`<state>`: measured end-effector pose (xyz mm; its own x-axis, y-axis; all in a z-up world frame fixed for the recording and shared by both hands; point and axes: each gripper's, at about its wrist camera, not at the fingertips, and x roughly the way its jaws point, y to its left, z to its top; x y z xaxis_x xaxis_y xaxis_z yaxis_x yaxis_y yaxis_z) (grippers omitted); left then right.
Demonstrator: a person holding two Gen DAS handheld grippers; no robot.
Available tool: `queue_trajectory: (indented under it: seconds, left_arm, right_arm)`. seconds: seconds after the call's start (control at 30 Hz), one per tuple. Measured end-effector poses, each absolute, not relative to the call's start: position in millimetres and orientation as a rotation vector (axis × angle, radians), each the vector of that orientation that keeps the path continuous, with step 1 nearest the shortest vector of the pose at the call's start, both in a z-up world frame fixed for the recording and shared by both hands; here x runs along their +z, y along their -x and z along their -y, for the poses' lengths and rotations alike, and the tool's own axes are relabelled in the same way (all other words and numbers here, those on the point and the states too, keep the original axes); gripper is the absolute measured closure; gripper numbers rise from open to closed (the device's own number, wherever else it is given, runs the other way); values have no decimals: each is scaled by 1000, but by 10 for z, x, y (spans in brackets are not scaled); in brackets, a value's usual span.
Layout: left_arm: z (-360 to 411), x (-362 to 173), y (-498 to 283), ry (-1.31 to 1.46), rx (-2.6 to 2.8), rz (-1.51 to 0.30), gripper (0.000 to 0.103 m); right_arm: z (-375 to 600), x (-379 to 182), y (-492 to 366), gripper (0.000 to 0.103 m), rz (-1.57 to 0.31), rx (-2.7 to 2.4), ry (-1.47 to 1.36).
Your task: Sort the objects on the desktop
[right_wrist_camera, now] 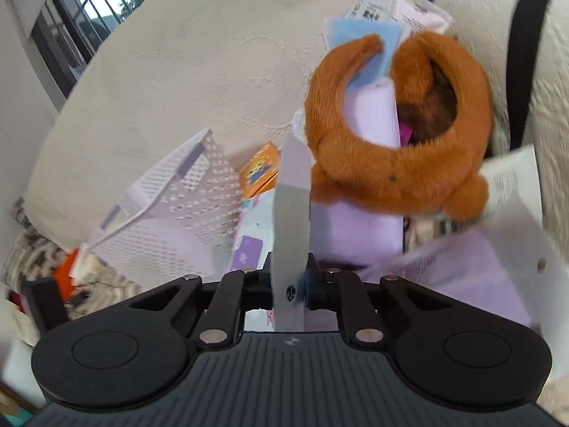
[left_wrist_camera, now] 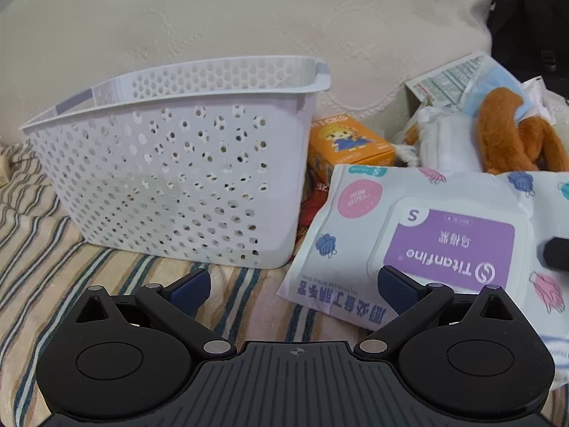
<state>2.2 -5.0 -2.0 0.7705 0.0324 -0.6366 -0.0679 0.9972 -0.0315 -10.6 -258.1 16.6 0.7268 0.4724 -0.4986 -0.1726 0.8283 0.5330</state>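
Observation:
A white perforated basket [left_wrist_camera: 170,163] stands on the striped bedding; it also shows in the right wrist view [right_wrist_camera: 185,195]. My left gripper [left_wrist_camera: 293,288] is open and empty, low over the bedding, its right finger over the edge of a white glove pack with a purple label [left_wrist_camera: 426,235]. My right gripper [right_wrist_camera: 290,284] is shut on a thin pale lilac flat item [right_wrist_camera: 291,220] held edge-on. A brown plush toy [right_wrist_camera: 398,124] lies just beyond it, also in the left wrist view [left_wrist_camera: 508,131]. An orange box with a cartoon figure [left_wrist_camera: 350,146] sits beside the basket.
A cream pillow [left_wrist_camera: 249,17] lies behind the basket. Papers, a blue mask [left_wrist_camera: 498,78] and white cloth [left_wrist_camera: 444,138] are piled at the right. A black object [left_wrist_camera: 556,252] intrudes at the far right. A window [right_wrist_camera: 81,10] shows at upper left.

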Motion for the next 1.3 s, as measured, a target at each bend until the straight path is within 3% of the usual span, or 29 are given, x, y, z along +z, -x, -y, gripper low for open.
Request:
queue_trajectory:
  seconds: [0.17,0.4,0.97,1.27,1.3]
  left_arm:
    - [43,-8,-17,72,35,-692,0]
    - [107,-36,-35,98,-18,-692,0]
    - [186,-183,-526,-3,9,-718,0]
    - [-143,-316,-816,209,-110,-813,0]
    - [-190,-319,-815,267,-152,-835,5]
  right_arm:
    - [2767,280,379,89,-644,354,-472]
    - [2795,329,734,87,-607,179,-221]
    - [2803,161,462,85,-610,59,-54]
    - [2788,158,461,84,-622,55,-48]
    - [2786,160,459,84,-623,55,-49]
